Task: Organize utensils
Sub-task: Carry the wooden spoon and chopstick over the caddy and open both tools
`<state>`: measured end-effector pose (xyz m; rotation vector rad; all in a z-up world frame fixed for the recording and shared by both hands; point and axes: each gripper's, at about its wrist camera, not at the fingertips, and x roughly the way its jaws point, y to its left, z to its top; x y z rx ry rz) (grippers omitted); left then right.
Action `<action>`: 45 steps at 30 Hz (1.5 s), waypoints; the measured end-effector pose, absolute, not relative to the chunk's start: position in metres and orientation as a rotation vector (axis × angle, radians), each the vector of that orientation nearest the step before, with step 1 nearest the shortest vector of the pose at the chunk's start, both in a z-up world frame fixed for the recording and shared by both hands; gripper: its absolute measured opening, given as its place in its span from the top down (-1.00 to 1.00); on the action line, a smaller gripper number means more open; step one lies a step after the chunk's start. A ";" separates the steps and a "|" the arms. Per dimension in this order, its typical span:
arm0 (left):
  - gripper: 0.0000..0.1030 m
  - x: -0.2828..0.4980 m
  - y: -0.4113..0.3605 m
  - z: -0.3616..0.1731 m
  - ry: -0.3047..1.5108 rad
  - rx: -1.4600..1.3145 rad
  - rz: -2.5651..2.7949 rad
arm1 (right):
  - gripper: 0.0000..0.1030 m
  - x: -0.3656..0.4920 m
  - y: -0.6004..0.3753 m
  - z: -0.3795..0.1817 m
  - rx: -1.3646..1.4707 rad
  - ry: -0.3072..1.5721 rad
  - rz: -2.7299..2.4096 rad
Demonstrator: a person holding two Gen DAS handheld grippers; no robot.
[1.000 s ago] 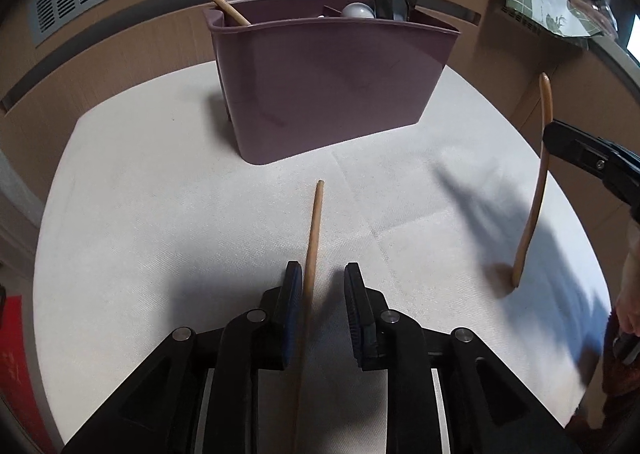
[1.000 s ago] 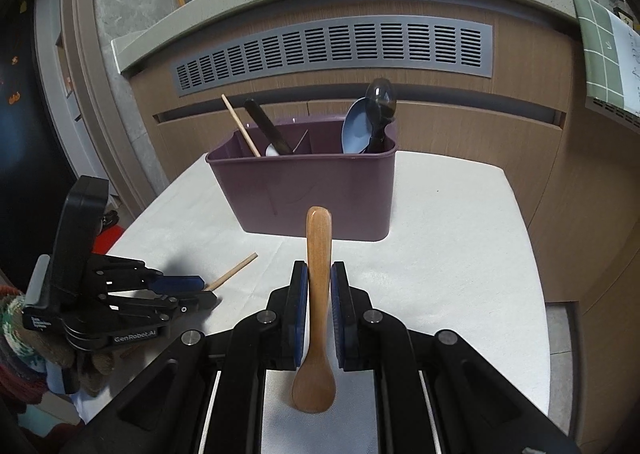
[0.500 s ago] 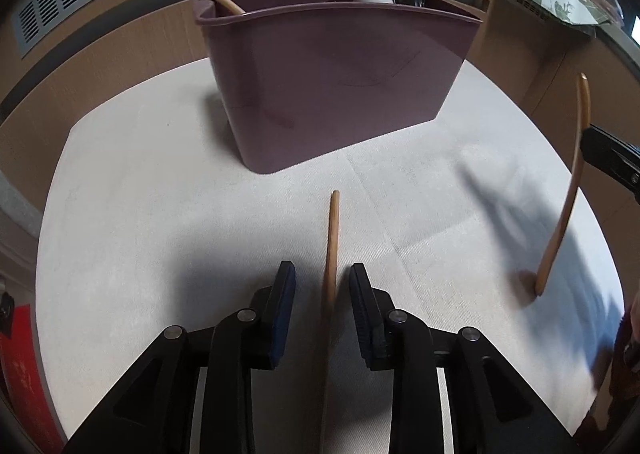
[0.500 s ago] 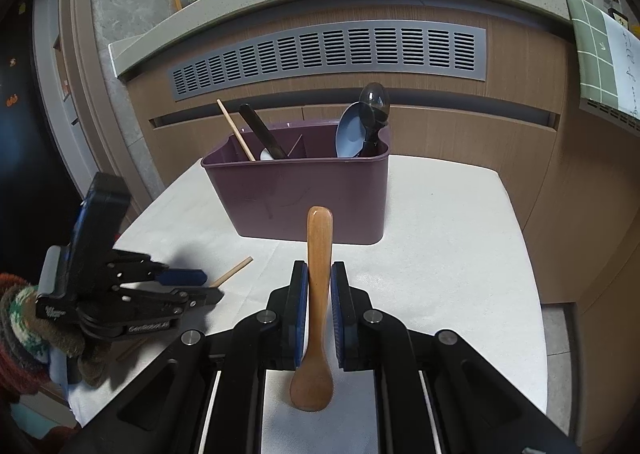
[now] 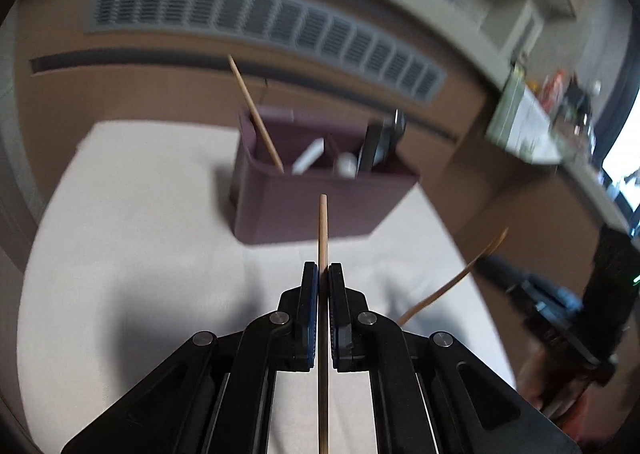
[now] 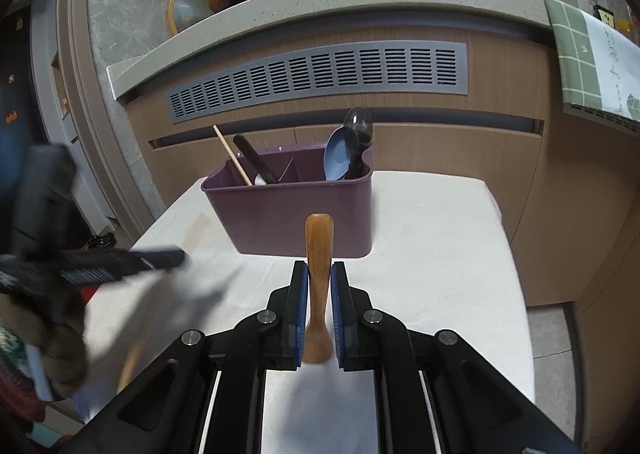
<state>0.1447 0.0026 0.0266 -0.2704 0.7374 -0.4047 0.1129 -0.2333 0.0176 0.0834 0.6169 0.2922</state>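
White-clothed table point(image 6: 440, 238) before vent panel: left gripper point(image 5: 323, 274) clamped tight on chopstick point(image 5: 322, 230), right gripper point(image 6: 319, 274) pinching wooden spoon point(image 6: 318, 254); purple caddy point(image 6: 296, 222) ahead, so tilt chopstick upright and drop it beside the one already standing.

No legible txt, labels or nos. anywhere in either view.
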 end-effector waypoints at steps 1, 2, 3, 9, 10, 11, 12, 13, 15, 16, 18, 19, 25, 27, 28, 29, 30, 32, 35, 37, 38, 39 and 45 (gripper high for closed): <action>0.90 0.139 0.004 0.033 0.702 -0.275 -0.395 | 0.79 0.113 -0.233 0.019 0.085 0.614 0.292; 0.90 0.133 0.006 0.039 0.661 -0.269 -0.379 | 0.79 0.113 -0.233 0.020 0.090 0.611 0.294; 0.90 0.128 0.008 0.045 0.634 -0.263 -0.369 | 0.79 0.114 -0.233 0.021 0.093 0.610 0.296; 0.90 0.127 0.000 0.127 0.320 -0.216 -0.383 | 0.80 0.124 -0.235 0.057 0.105 0.561 0.302; 0.90 0.129 -0.003 0.143 0.253 -0.194 -0.385 | 0.80 0.126 -0.234 0.075 0.090 0.523 0.306; 0.90 0.130 -0.007 0.160 0.155 -0.186 -0.372 | 0.80 0.126 -0.233 0.091 0.067 0.477 0.305; 0.90 0.135 -0.005 0.169 0.104 -0.194 -0.360 | 0.80 0.127 -0.229 0.118 0.014 0.399 0.287; 0.90 0.139 -0.004 0.178 0.057 -0.217 -0.351 | 0.80 0.128 -0.226 0.131 -0.015 0.363 0.270; 0.90 0.146 0.004 0.189 -0.032 -0.282 -0.343 | 0.80 0.138 -0.223 0.166 -0.051 0.306 0.229; 0.90 0.150 0.008 0.190 -0.077 -0.304 -0.331 | 0.80 0.143 -0.223 0.177 -0.042 0.292 0.231; 0.90 0.153 0.014 0.185 -0.178 -0.341 -0.280 | 0.80 0.150 -0.226 0.187 -0.024 0.277 0.241; 0.90 0.155 0.016 0.181 -0.214 -0.356 -0.254 | 0.80 0.157 -0.226 0.189 -0.021 0.273 0.247; 0.90 0.196 0.022 0.156 -0.190 -0.386 -0.185 | 0.80 0.195 -0.224 0.165 0.006 0.332 0.278; 0.90 0.210 0.018 0.143 -0.171 -0.405 -0.166 | 0.80 0.206 -0.222 0.154 0.014 0.355 0.288; 0.90 0.215 0.017 0.137 -0.171 -0.409 -0.156 | 0.80 0.213 -0.220 0.146 0.016 0.373 0.296; 0.90 0.220 0.016 0.131 -0.172 -0.409 -0.143 | 0.80 0.218 -0.217 0.141 0.018 0.383 0.302; 0.90 0.222 0.014 0.125 -0.173 -0.407 -0.135 | 0.80 0.221 -0.215 0.137 0.019 0.390 0.307; 0.90 0.231 0.011 0.113 -0.153 -0.405 -0.131 | 0.80 0.228 -0.212 0.127 0.019 0.404 0.312; 0.90 0.244 0.005 0.100 -0.118 -0.408 -0.132 | 0.80 0.236 -0.209 0.114 0.023 0.424 0.317; 0.90 0.245 0.000 0.093 -0.098 -0.400 -0.136 | 0.80 0.242 -0.206 0.105 0.018 0.444 0.311; 0.90 0.248 -0.001 0.087 -0.082 -0.391 -0.140 | 0.80 0.244 -0.205 0.100 0.013 0.457 0.303; 0.90 0.249 -0.002 0.084 -0.071 -0.386 -0.139 | 0.80 0.246 -0.204 0.095 0.006 0.471 0.298; 0.90 0.247 0.005 0.051 0.073 -0.387 -0.145 | 0.80 0.249 -0.201 0.066 0.000 0.565 0.324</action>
